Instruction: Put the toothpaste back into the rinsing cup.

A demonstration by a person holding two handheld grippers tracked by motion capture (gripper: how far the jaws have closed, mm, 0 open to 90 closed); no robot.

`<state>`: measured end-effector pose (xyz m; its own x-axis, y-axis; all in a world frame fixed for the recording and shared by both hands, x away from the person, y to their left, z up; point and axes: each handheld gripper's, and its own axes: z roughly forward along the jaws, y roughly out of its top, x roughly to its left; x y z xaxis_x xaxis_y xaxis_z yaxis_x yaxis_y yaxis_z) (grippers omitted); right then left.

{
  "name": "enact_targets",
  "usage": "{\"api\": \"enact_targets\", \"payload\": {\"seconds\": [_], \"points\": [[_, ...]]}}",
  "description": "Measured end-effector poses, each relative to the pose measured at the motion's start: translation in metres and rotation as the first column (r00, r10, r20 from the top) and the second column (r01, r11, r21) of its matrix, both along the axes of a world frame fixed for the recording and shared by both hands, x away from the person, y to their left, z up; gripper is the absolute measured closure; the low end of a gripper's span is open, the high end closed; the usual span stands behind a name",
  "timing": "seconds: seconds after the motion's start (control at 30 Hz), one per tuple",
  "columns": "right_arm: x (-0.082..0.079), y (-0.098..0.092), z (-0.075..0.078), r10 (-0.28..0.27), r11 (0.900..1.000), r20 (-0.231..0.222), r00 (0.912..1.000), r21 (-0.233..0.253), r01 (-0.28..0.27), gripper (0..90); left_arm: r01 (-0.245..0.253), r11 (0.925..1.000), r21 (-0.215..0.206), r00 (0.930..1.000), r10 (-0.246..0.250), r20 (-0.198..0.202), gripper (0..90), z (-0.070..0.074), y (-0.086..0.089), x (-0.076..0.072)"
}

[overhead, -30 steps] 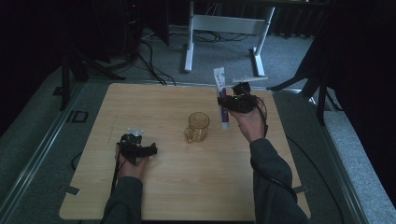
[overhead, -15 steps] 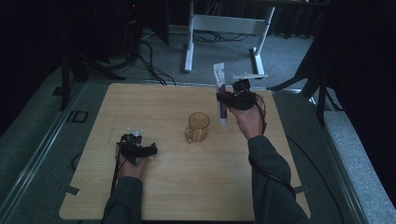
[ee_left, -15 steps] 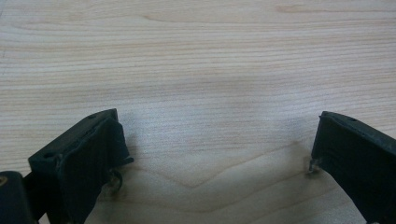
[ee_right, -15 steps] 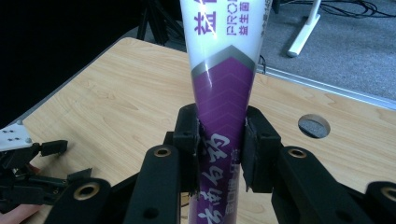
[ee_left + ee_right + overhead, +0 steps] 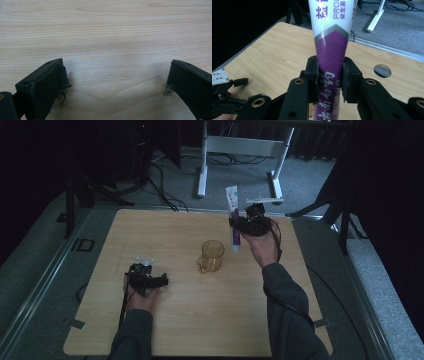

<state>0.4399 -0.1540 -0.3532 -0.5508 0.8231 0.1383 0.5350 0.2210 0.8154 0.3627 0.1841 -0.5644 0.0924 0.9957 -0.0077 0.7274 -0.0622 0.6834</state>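
High view: the right gripper is held above the table toward 1 o'clock, clenched on a tube that stands nearly upright, its flat white end up and its purple lower part down. The tube's lower end hangs just past the mug, at the mug's 1 o'clock; whether the two touch cannot be told. The amber, see-through mug stands upright near the table's centre, handle toward 7 o'clock. The left gripper lies low at the table's 8 o'clock side, well apart from the mug, its jaws pointing toward 3 o'clock.

Right gripper view: both black jaws press the tube from either side on its purple band, with the white printed part rising out of the top of the view. The left gripper shows farther off at 8 o'clock, resting over the wood. A round hole in the tabletop sits at 3 o'clock, close to the table's edge.

Left gripper view: the jaws stand wide apart, released, with bare wood grain of the table between them, the tips seemingly close to the surface.
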Motion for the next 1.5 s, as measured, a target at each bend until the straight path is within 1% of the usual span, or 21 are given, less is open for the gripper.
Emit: {"api": "enact_targets", "payload": {"seconds": [0.13,0.37,0.53,0.6,1.17,1.43,1.5], "points": [[0.001,0.003,-0.002,0.006,1.0,0.008,0.9999,-0.004,-0.006,70.9,0.0,1.0,0.0,1.0,0.0,0.0,1.5,0.0,0.0,0.0],[0.004,0.008,-0.006,0.005,1.0,0.011,0.9999,0.001,-0.005,70.8,0.0,1.0,0.0,1.0,0.0,0.0,1.5,0.0,0.0,0.0],[0.005,0.01,-0.007,0.006,1.0,0.018,0.9998,0.01,-0.006,70.8,0.0,1.0,0.0,1.0,0.0,0.0,1.5,0.0,0.0,0.0],[0.006,0.012,-0.008,0.011,1.0,0.012,0.9999,0.018,-0.011,70.8,0.0,1.0,0.0,1.0,0.0,0.0,1.4,0.0,0.0,0.0],[0.007,0.026,-0.013,0.031,0.999,0.024,0.9992,0.016,-0.032,70.8,0.0,1.0,0.0,1.0,0.0,-0.001,1.5,0.0,0.0,0.0],[0.007,0.031,-0.015,0.027,0.999,0.032,0.9991,0.022,-0.028,70.7,0.0,1.0,0.0,1.0,0.0,-0.001,1.5,0.0,0.0,0.0],[0.008,0.033,-0.016,0.034,0.999,0.028,0.999,0.019,-0.034,70.7,0.0,1.0,0.0,1.0,0.0,-0.001,1.5,0.0,0.0,0.0]]}}
